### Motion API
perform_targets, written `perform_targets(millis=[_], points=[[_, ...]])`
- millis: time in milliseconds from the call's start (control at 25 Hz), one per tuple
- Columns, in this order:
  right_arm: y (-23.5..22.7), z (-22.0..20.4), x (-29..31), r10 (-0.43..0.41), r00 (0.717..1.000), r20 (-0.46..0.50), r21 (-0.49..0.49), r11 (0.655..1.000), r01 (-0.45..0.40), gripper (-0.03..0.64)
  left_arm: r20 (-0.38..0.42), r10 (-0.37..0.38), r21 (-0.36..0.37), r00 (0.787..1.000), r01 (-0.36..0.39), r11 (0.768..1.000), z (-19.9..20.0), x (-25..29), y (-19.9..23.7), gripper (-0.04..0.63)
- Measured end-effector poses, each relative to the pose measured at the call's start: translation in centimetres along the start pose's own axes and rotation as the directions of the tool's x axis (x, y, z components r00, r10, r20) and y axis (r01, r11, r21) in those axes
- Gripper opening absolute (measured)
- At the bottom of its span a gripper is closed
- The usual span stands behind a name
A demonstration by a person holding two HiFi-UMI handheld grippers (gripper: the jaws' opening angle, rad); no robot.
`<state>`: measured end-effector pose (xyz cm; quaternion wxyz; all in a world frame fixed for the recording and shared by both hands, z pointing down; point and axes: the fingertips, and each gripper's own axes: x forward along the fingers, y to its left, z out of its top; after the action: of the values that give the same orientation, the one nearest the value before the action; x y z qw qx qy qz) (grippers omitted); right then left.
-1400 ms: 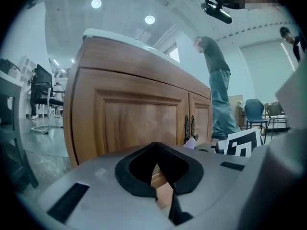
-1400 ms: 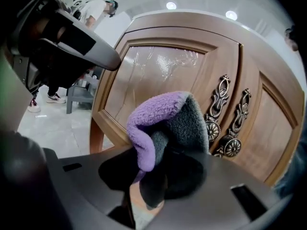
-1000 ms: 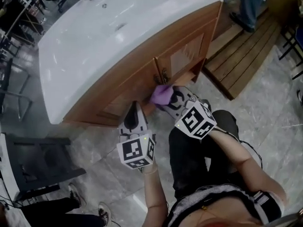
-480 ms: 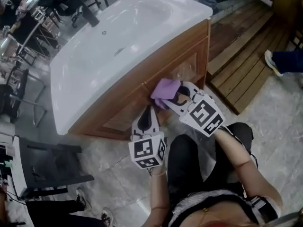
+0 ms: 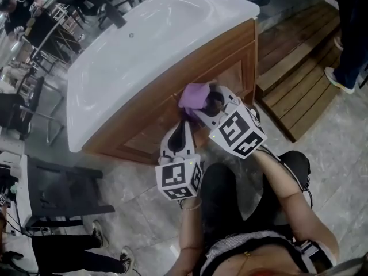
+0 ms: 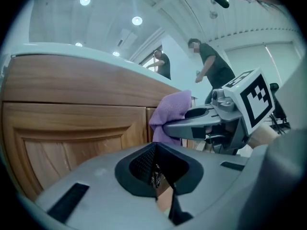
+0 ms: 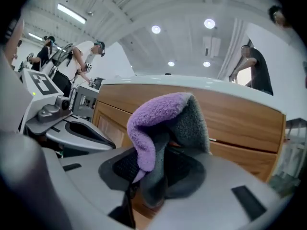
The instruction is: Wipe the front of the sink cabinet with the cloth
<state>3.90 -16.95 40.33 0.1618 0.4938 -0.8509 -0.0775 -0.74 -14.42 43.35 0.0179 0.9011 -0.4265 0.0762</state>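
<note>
Upward goes the purple cloth since the earlier frames: it now sits high on the sink cabinet, just under the rim of the white basin, near the seam between the two doors. The right gripper has its jaws clamped on a bunched fold of it, and the loose end flops over the jaw tips. The left gripper hangs just below and to the left with its jaws together and nothing between them.

Soft, light and plush, the cloth should deform freely and drag on the wood, so a hold low on the bunch, as here, leaves a pad free to press flat. The cabinet front is varnished wood with recessed panels whose grooves may need extra passes. Grey marbled floor tiles lie below, a slatted wooden platform to the right, and people stand around.
</note>
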Motion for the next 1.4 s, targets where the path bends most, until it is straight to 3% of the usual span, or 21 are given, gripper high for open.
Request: perform_targets(millis=[600,1040,1400], points=[[0.4,-0.3,0.5,-0.111,0.987,0.119,-0.086,0.989,0.121,0.178,-0.051,0.01,0.016,0.999,-0.01,1.0,-2.7,0.2,-0.1,0.001],[-0.4,-0.2,0.6,-0.065,0.993,0.098,0.002,0.998,0.065,0.178,-0.057,-0.017,0.009,0.998,0.017,1.0,-2.9,1.1,-0.7,0.0],[-3.0,-1.3,-0.4,-0.137,0.989,0.061,-0.027,0.99,0.138,0.178,-0.057,-0.059,-0.002,0.997,0.059,0.998,-2.7,2.3,-2.5,0.0]])
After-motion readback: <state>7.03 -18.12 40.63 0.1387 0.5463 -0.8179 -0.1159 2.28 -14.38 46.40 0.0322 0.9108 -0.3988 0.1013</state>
